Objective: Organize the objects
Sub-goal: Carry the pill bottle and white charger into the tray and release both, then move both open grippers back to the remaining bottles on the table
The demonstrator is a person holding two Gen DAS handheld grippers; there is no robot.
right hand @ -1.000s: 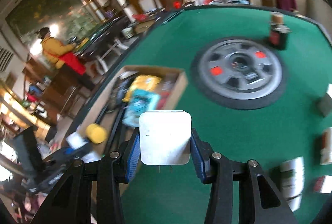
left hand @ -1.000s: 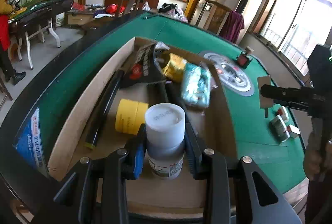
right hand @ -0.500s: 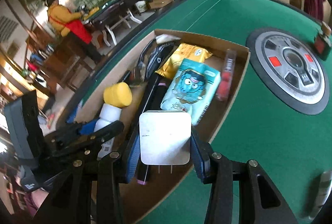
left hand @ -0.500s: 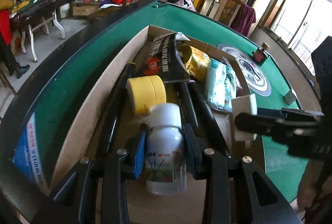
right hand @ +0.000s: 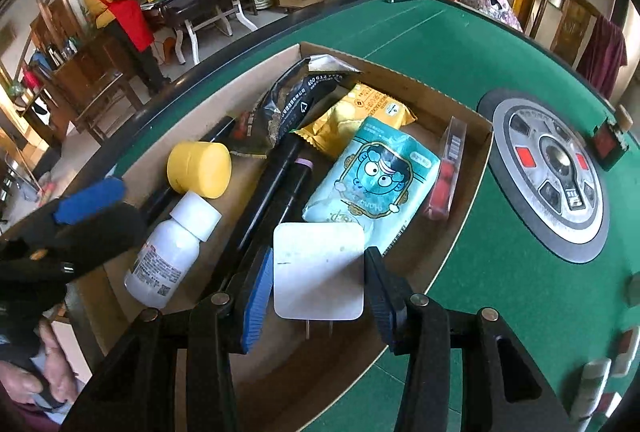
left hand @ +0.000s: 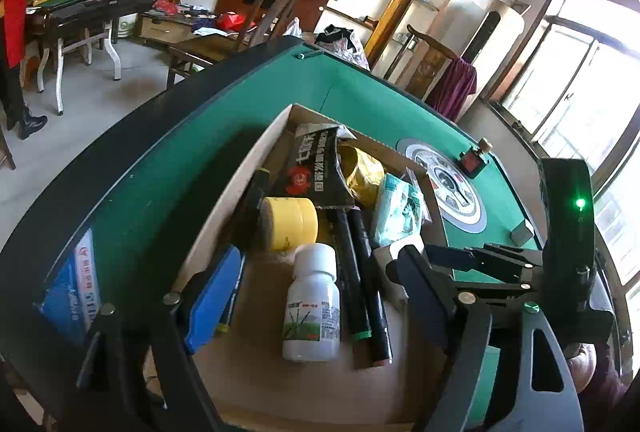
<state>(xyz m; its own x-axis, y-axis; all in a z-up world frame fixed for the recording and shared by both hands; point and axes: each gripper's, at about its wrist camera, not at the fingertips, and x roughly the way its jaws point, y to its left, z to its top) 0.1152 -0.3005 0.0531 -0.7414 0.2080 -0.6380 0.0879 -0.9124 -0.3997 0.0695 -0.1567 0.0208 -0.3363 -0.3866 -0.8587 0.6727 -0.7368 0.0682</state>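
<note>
Charger: a white plug-in charger [right hand: 319, 271] sits clamped between the pads of the right gripper [right hand: 318, 282], prongs pointing back at the camera, poised over the near end of the cardboard box [right hand: 400, 78].
Bottle: a white medicine bottle [left hand: 312, 306] lies on its side on the box floor, cap toward the yellow tape roll [left hand: 291, 218].
Left gripper [left hand: 320, 308]: jaws spread wide on either side of the bottle, touching nothing.
Box contents: two black tubes [left hand: 364, 272] lie just beside the bottle; a teal snack pack [right hand: 374, 184], a yellow packet [right hand: 356, 116] and a black foil bag [right hand: 292, 104] fill the far end.
Risk, charger: likely to land tilted on the black tubes or the teal pack and slide, as little bare floor shows beneath it.
Risk, collision: both grippers crowd the same end of the box; the right one could clip the left jaw.
Risk, bottle: round and on its side, it may roll if bumped.
Surroundings: green felt table [right hand: 460, 44].
</note>
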